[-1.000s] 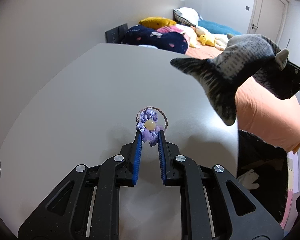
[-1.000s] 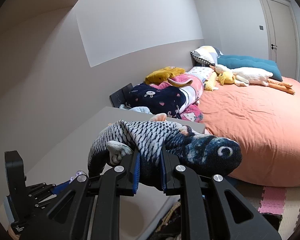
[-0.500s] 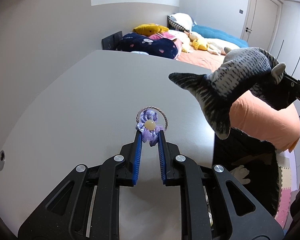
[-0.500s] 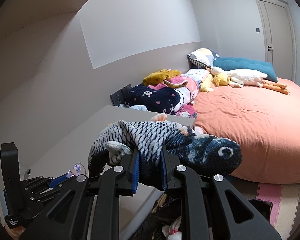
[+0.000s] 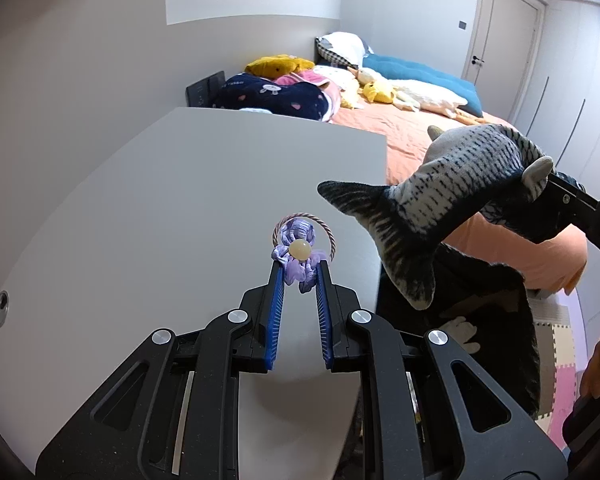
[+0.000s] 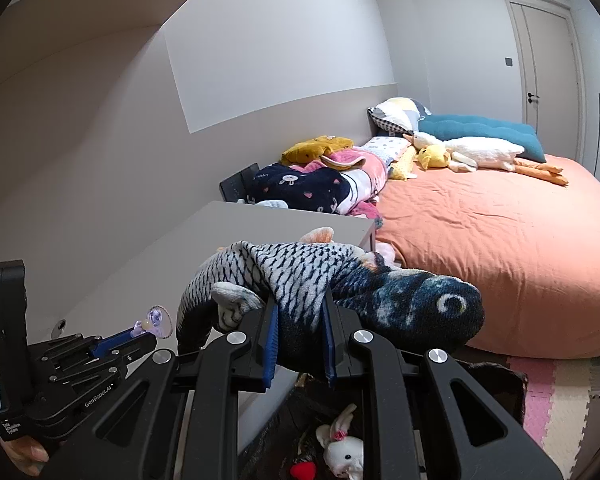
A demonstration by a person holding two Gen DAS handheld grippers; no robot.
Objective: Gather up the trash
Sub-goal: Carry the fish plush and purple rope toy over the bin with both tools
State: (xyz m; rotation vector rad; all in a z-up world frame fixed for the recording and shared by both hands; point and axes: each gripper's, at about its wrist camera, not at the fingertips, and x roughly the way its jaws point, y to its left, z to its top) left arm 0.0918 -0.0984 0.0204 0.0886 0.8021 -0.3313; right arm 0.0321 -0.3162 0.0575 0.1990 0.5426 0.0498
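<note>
My left gripper (image 5: 299,270) is shut on a purple hair tie with a cream bead (image 5: 299,249), held above the grey table (image 5: 160,208). From the right wrist view the same left gripper (image 6: 146,330) shows at lower left with the hair tie (image 6: 152,320) at its tips. My right gripper (image 6: 299,300) is shut on a plush fish (image 6: 340,280), grey-scaled with a dark blue head. In the left wrist view the fish (image 5: 440,208) hangs tail-down past the table's right edge, above a dark bag (image 5: 480,320).
A dark open bag (image 6: 332,432) below the right gripper holds a white plush rabbit (image 6: 342,454) and a red item. Behind the table lies an orange bed (image 6: 500,232) with pillows, blankets and plush toys. Pink and cream foam mats (image 6: 556,392) cover the floor.
Both grippers have drifted back toward the table's near right edge with their objects still held. The bag with the plush rabbit has come into the right wrist view.
</note>
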